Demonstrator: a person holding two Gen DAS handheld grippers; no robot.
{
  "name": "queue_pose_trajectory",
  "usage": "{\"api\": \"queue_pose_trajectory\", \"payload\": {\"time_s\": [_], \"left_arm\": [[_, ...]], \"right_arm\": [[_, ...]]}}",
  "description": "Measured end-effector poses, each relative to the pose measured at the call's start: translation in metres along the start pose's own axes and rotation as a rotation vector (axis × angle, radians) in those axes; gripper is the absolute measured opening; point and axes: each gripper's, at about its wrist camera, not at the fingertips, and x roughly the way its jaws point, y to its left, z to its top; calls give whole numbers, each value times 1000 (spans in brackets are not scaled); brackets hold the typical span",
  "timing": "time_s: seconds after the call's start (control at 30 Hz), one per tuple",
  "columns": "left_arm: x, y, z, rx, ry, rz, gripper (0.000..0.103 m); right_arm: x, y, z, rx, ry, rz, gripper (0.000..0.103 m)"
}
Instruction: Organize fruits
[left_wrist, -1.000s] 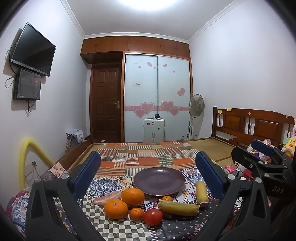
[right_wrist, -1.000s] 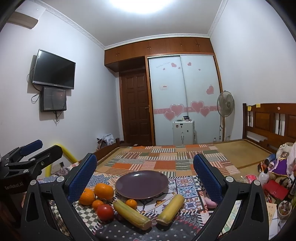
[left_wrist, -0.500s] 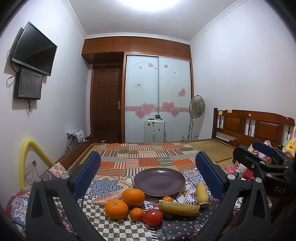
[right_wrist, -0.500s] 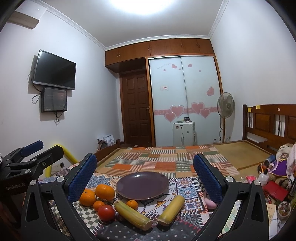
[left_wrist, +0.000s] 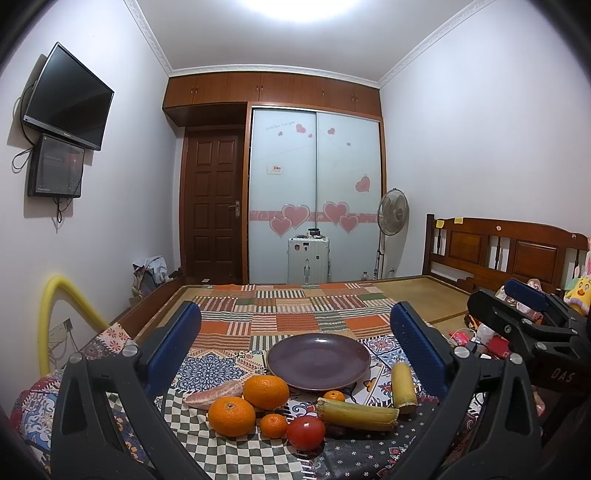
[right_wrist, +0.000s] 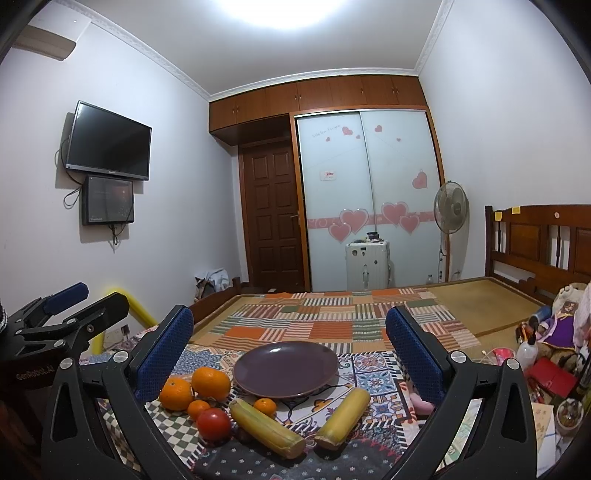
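An empty dark purple plate (left_wrist: 318, 361) (right_wrist: 286, 368) sits on a patterned cloth. In front of it lie two large oranges (left_wrist: 232, 416) (left_wrist: 266, 392), two small oranges (left_wrist: 273, 425) (left_wrist: 334, 396), a red tomato (left_wrist: 306, 432) (right_wrist: 214, 424), two yellow cane-like sticks (left_wrist: 356, 414) (left_wrist: 403, 387) and a pinkish sweet potato (left_wrist: 213, 394). My left gripper (left_wrist: 295, 354) is open and empty, held back from the fruit. My right gripper (right_wrist: 290, 354) is open and empty too; it also shows at the right of the left wrist view (left_wrist: 532, 325).
The patchwork cloth (left_wrist: 295, 314) covers a bed with a wooden headboard (left_wrist: 517, 254) on the right. Bottles, toys and a red box (right_wrist: 550, 376) lie at the right edge. A yellow tube (left_wrist: 55, 317) stands by the left wall.
Both views have shifted very slightly; the fruit and plate have not moved and both grippers stay open.
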Motion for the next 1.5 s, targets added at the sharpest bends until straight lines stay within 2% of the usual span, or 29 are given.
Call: {"api": "queue_pose_trajectory", "payload": {"time_s": [0.9, 1.23, 1.3, 1.4, 1.5], "left_arm": [[5, 1, -2, 7, 4, 1, 103], [15, 4, -17, 31, 34, 3, 103], [21, 8, -23, 40, 59, 16, 101], [29, 16, -33, 49, 100, 29, 90], [37, 26, -42, 43, 148, 34, 86]], "right_arm": [[1, 2, 0, 11, 3, 4, 103], [12, -2, -13, 1, 45, 3, 103], [17, -4, -18, -3, 68, 9, 103], [25, -6, -26, -14, 107, 4, 102], [33, -10, -35, -20, 156, 19, 91]]}}
